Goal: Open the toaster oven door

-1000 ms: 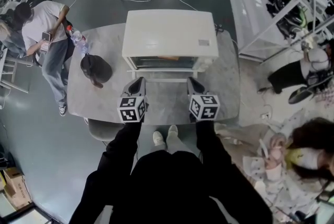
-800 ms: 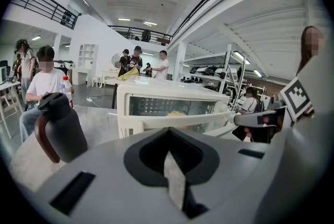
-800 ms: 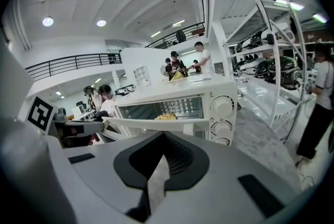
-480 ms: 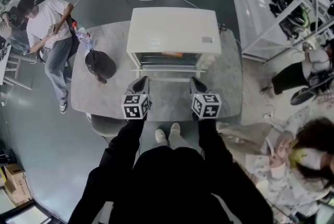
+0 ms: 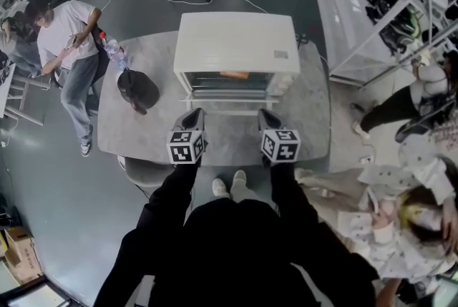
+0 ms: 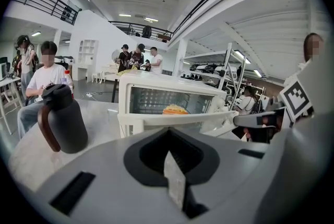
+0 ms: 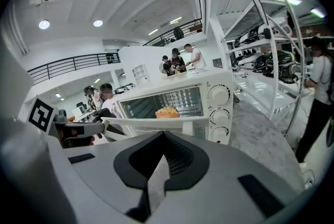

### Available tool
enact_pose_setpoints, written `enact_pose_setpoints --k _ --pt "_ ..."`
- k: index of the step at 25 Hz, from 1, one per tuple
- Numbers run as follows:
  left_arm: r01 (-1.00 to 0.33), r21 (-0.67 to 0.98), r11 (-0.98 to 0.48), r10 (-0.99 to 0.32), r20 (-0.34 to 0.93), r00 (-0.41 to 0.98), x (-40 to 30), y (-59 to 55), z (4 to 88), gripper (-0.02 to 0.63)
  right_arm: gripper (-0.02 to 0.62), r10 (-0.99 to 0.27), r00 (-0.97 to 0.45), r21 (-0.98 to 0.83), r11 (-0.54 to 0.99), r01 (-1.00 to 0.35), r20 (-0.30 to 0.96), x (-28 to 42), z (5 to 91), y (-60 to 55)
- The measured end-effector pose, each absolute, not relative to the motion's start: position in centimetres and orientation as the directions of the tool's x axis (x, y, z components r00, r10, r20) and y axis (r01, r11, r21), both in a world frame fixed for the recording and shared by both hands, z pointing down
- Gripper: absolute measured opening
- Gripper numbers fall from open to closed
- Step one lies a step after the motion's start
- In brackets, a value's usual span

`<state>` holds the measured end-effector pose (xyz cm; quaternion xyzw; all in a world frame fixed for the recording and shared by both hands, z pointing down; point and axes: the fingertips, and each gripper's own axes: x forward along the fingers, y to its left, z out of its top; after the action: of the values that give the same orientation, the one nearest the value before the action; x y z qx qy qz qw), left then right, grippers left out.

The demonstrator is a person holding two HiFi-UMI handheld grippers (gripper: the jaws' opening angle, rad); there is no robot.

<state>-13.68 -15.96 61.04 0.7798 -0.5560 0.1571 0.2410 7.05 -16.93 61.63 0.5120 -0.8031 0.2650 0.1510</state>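
The white toaster oven (image 5: 236,44) stands at the middle of the grey table (image 5: 311,112). Its door (image 5: 225,104) hangs lowered toward me, and the handle edge (image 6: 177,119) shows as a white bar in both gripper views. On the rack inside lies an orange piece of food (image 6: 175,109). My left gripper (image 5: 192,114) and right gripper (image 5: 269,114) hover side by side just short of the door's front edge, touching nothing. Each is shut, the jaws meeting in a thin line with nothing held (image 6: 169,165) (image 7: 158,168).
A dark flask (image 5: 136,89) stands left of the oven, beside a water bottle (image 5: 111,48). A person (image 5: 68,33) stands by the table's left end. A stool (image 5: 139,173) sits under the near edge. Metal shelving (image 5: 386,5) runs along the right; another person (image 5: 422,220) is low right.
Both grippers have stayed in front of the oven door. The head view has shifted a little, and the food inside the oven has come into sight.
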Motion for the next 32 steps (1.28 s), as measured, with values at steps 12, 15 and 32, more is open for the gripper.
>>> enact_pose_setpoints --k 12,15,32 --pt "-0.938 0.199 -0.285 -0.770 0.535 0.348 -13.7 -14.9 61.5 0.003 0.002 -0.729 -0.421 -0.269 0.325 -0.907 0.539 7.2 62.1 -15.9" --pt "-0.938 0.195 -0.288 -0.763 0.545 0.348 -13.8 -14.7 61.8 0.003 0.002 -0.727 -0.420 -0.270 0.323 -0.907 0.543 7.1 62.5 -15.8" --pt "-0.933 0.210 -0.293 -0.737 0.572 0.360 -13.6 -13.6 63.4 0.003 0.003 -0.704 -0.415 -0.276 0.311 -0.910 0.576 7.7 64.0 -14.9"
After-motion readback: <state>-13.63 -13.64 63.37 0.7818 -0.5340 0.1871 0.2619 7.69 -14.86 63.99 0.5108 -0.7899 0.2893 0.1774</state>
